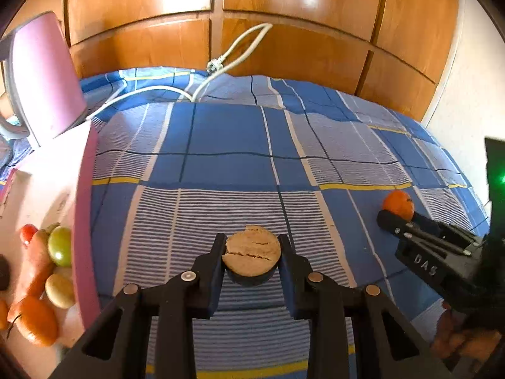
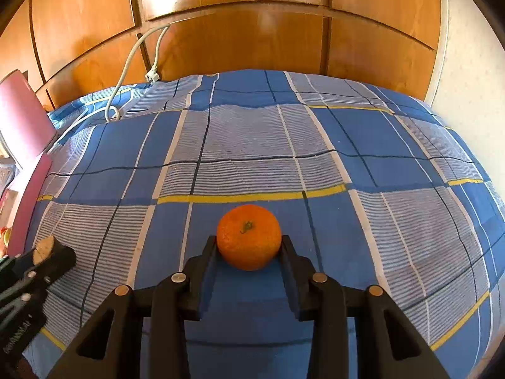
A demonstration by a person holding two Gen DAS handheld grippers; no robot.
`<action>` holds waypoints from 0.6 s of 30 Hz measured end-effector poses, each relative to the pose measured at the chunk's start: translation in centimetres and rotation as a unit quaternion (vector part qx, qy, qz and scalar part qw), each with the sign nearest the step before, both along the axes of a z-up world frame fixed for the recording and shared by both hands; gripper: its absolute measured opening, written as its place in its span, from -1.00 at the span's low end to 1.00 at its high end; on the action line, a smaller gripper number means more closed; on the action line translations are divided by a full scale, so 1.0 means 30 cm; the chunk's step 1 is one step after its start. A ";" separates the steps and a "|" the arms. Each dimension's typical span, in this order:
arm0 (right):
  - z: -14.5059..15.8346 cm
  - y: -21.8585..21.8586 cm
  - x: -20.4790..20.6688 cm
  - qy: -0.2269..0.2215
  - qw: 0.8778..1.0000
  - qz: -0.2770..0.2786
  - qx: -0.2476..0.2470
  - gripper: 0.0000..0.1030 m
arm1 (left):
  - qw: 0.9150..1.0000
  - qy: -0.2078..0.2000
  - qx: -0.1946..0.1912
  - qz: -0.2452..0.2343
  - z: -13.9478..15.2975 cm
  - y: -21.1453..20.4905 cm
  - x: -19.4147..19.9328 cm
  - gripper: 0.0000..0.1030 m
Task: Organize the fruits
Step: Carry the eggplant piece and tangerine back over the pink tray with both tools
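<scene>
The left gripper [image 1: 252, 252] pinches a round tan item with a cracked top [image 1: 252, 251], which looks like a cookie or a cut piece of fruit; both fingers press its sides and it hangs above the blue checked bedsheet [image 1: 221, 145]. The right gripper [image 2: 249, 246] is clamped on a mandarin orange [image 2: 248, 237], stem up, fingers touching both sides, over the same sheet. Seen from the left wrist, the orange sits well to the right of the tan item. Left of the tan item stands a pink box [image 1: 83, 221] with its lid raised, holding a carrot [image 1: 36, 259], a green tomato [image 1: 60, 246], a red tomato [image 1: 28, 232] and orange fruit [image 1: 36, 320]. A white cable [image 1: 221, 63] lies at the sheet's far edge against wooden panels [image 1: 284, 15].
</scene>
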State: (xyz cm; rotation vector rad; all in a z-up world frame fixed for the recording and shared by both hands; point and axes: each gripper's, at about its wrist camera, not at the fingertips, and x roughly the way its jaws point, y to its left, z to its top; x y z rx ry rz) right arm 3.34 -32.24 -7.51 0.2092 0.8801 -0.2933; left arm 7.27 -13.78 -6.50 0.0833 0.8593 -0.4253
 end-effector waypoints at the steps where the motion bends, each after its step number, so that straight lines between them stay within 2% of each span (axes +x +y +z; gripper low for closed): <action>1: 0.000 0.003 -0.007 -0.001 1.000 -0.001 0.001 -0.26 | 1.000 -0.004 0.000 -0.001 0.009 0.003 -0.009 -0.39; 10: 0.006 0.041 -0.054 -0.005 1.000 0.006 0.008 -0.27 | 1.000 -0.025 -0.009 -0.001 0.082 0.050 -0.080 -0.39; 18: 0.025 0.068 -0.085 -0.010 1.000 0.015 0.005 -0.27 | 0.999 -0.029 -0.015 0.002 0.102 0.084 -0.112 -0.39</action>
